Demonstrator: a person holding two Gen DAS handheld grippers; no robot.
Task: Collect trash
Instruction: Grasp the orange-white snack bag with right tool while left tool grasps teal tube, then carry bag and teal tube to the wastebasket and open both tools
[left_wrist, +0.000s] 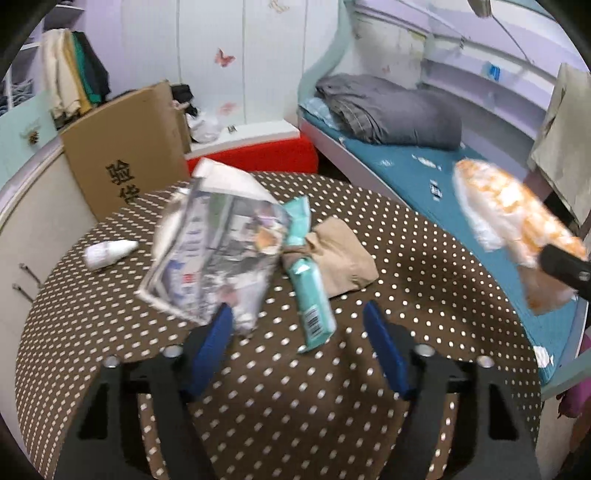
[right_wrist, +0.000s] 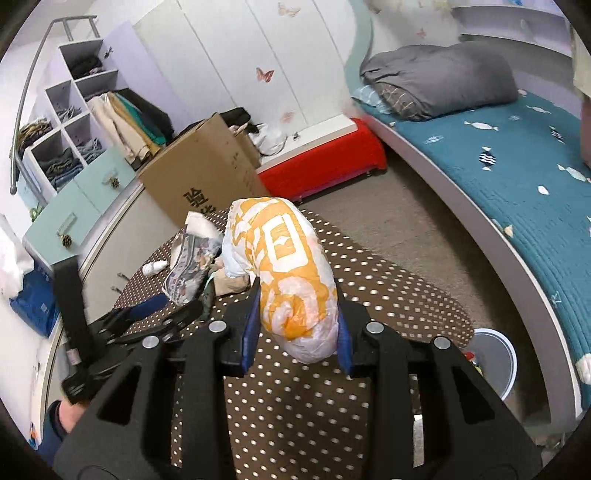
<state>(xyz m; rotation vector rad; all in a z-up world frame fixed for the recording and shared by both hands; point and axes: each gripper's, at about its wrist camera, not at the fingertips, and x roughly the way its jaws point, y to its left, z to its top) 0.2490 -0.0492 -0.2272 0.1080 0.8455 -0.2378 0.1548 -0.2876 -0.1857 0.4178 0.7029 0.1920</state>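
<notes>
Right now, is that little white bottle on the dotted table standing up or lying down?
Lying down. The white bottle rests on its side on the dotted tablecloth, left of the crumpled paper.

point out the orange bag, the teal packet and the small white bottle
orange bag (right_wrist: 291, 269): right wrist view, on its printed middle, above the gripper.
teal packet (left_wrist: 312, 299): left wrist view, on its lower half, above the barcode.
white bottle (left_wrist: 107, 254): left wrist view, on its body, lying on the dotted cloth.

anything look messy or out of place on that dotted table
Yes: litter is strewn over the dotted table. A crumpled printed wrapper stands on edge, a teal packet lies askew across a tan cloth, and a small white bottle lies tipped on its side.
</notes>
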